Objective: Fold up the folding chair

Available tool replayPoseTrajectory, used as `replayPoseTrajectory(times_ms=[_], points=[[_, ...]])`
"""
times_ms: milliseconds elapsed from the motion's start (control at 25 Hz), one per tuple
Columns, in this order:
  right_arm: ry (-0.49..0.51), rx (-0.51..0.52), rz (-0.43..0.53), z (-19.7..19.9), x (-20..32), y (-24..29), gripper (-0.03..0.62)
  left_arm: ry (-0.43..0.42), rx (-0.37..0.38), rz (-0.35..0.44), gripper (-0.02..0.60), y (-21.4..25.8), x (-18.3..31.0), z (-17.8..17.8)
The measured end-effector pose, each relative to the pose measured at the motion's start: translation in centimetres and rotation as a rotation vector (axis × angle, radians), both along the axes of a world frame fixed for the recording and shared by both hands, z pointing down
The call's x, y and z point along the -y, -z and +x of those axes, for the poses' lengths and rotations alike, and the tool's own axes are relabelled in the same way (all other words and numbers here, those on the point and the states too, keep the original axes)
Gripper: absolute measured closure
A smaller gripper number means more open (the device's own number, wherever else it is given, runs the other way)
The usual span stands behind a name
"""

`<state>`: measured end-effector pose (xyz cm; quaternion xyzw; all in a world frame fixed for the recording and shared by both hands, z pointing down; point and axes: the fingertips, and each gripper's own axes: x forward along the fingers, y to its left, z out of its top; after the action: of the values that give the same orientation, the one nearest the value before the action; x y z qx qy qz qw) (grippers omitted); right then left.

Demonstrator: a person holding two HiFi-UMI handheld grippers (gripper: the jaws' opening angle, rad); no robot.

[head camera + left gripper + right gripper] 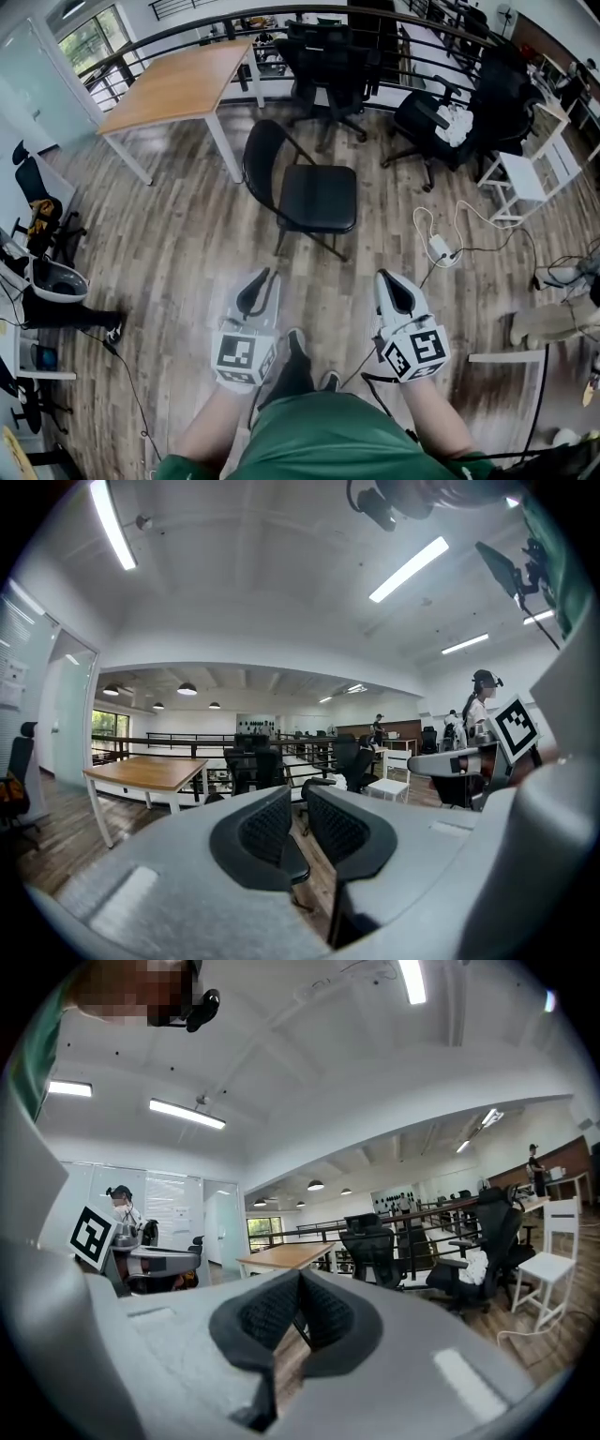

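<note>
- Folding chair (314, 192): black, stands open on the wood floor (169, 234), in the middle of the head view. Not yet folded.
- Left gripper (265, 275): pads brought together, nothing between them. Low in the narrow slit of the left gripper view is a dark shape, probably the chair seat, well beyond the tips; the slit is too narrow to be sure.
- Right gripper (385, 275): pads pressed tip to tip, empty.
- Key relation: the chair lies straight ahead of both grippers and apart from them, roughly midway between their lines. Neither is plainly nearer.
- Chair axis: back-to-front runs across the head view. The backrest (262, 159) is on the left gripper's side. The seat (321, 197) reaches toward the right gripper's side.
- Judgement: the left gripper is better placed for the backrest and the right for the seat's front edge. Both must open before any grip.
- Writing: none legible. No brand shows on the chair. The only print is the square black-and-white marker on each gripper's cube (236, 354).
</note>
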<state>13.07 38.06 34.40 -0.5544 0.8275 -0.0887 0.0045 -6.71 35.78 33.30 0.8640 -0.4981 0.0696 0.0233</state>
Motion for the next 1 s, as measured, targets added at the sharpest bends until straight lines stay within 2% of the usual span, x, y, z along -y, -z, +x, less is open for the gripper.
replayPoseTrajectory(times_ms=[240, 400, 600, 1000], points=[[0.026, -0.042, -0.019, -3.3, 5.3, -1.3, 0.591, 0.002, -0.019, -0.017, 0.522, -1.7, 6.7, -2.2], [-0.011, -0.018, -0.036, -4.3, 9.1, -0.6, 0.591, -0.02, -0.03, -0.009, 0.522, -1.0, 11.2, -3.1], [-0.081, -0.029, -0.01, -4.9, 13.3, 1.0, 0.591, -0.053, -0.046, 0.029, 0.522, 0.4, 15.7, -4.8], [-0.126, -0.051, -0.009, -7.7, 17.9, 1.0, 0.591, -0.078, -0.077, 0.02, 0.522, -0.6, 21.2, -7.8]])
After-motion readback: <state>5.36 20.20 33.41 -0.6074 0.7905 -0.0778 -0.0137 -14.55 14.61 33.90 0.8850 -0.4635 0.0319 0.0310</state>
